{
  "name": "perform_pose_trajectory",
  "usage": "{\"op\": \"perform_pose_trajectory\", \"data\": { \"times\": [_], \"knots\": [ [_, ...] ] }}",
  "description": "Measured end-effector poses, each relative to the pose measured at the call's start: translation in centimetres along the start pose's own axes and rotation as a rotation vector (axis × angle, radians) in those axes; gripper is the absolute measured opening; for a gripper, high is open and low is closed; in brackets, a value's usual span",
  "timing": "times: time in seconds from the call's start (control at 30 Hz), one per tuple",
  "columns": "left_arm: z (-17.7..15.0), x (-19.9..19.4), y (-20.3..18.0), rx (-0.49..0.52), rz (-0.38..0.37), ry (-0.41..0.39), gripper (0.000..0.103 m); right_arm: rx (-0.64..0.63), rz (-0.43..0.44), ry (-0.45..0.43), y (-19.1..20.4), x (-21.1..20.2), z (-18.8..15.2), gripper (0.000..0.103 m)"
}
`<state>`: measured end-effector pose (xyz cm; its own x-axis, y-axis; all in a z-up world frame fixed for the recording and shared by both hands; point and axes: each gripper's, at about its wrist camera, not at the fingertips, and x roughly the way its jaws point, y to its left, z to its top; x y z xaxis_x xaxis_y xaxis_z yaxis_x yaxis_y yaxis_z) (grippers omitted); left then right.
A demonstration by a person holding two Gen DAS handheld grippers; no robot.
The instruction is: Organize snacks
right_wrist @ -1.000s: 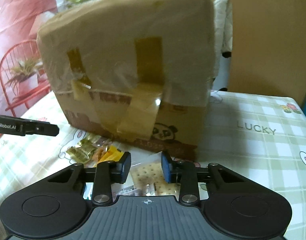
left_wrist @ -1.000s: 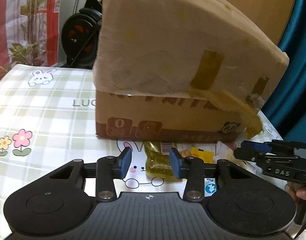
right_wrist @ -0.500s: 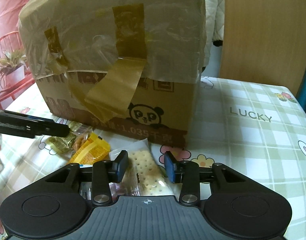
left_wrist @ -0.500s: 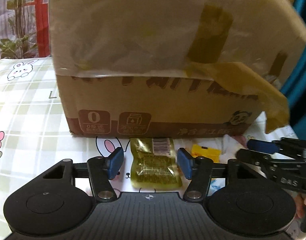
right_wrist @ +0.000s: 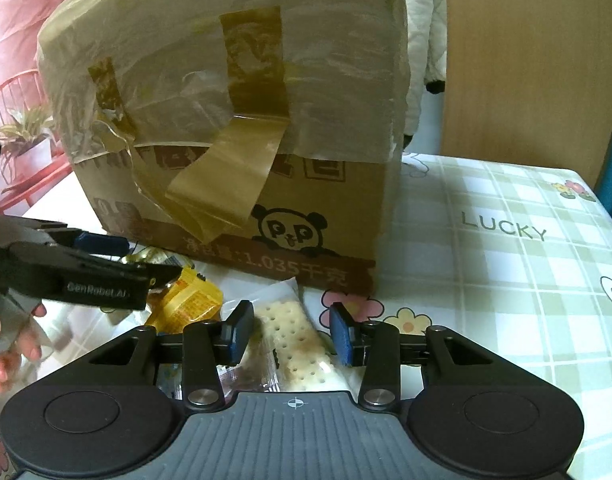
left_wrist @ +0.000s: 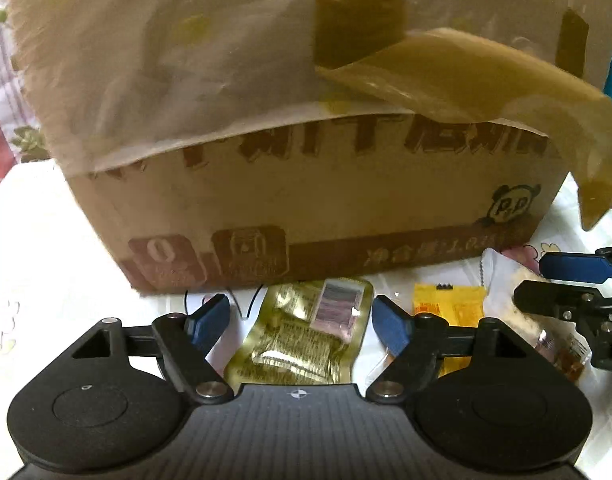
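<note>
Both grippers low over the tablecloth (right_wrist: 505, 208), facing the taped cardboard box (left_wrist: 306, 208).

Left gripper (left_wrist: 302, 322): jaws spread wide, nothing held. Gold foil snack pouch (left_wrist: 302, 340) lies flat between the blue pads, barcode end toward the box; neither pad appears to touch it.

Right gripper (right_wrist: 292, 334): jaws also wide, empty. Clear-wrapped cracker pack (right_wrist: 294, 340) lies lengthwise between the fingers, far end near the box's foot.

Yellow snack packet (left_wrist: 449, 308) sits between the two targets, just beside the pouch.

Step in hand, as judged: each tool lining up to pinch its own packet.

Doing it well:
- Pouch is flat and slippery; bring the pads down to table level and close on its puffed middle, not the thin sealed rim.
- Crackers are brittle: close gently across the narrow width, only enough to lift.
- The tools work close together; keep the left's right finger off the yellow packet.
- Loose tape flap (right_wrist: 226, 184) hangs off the box front; lift clear of it.
</note>
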<state>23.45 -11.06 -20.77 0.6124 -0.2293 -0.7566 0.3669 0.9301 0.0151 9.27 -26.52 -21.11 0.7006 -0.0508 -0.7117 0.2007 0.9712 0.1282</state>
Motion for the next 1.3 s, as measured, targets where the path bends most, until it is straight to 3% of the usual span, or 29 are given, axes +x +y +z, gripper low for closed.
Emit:
{"op": "perform_pose_trajectory", "data": {
  "times": [0.17, 0.37, 0.8, 1.03, 1.3],
  "knots": [
    [-1.9, -1.3, 1.5, -0.018, 0.003, -0.004, 0.078, 0.021, -0.007, -0.008, -0.6, -0.1, -0.4, 0.041],
    [-3.7, -2.9, 3.2, -0.056, 0.026, -0.018, 0.059, 0.052, -0.016, -0.014, -1.0, -0.4, -0.8, 0.041],
    [-7.0, -6.3, 3.7, -0.104, 0.047, -0.023, 0.058, 0.076, 0.004, -0.050, 0.0, -2.7, -0.4, 0.041],
    [-7.3, -7.2, 5.4, -0.206, 0.042, -0.024, 0.055, 0.074, 0.043, -0.055, 1.2, -3.2, 0.2, 0.041],
    [-7.9, -7.9, 6.3, -0.256, 0.054, -0.027, 0.055, 0.058, 0.048, -0.037, 1.6, -4.0, -0.1, 0.041]
  ]
}}
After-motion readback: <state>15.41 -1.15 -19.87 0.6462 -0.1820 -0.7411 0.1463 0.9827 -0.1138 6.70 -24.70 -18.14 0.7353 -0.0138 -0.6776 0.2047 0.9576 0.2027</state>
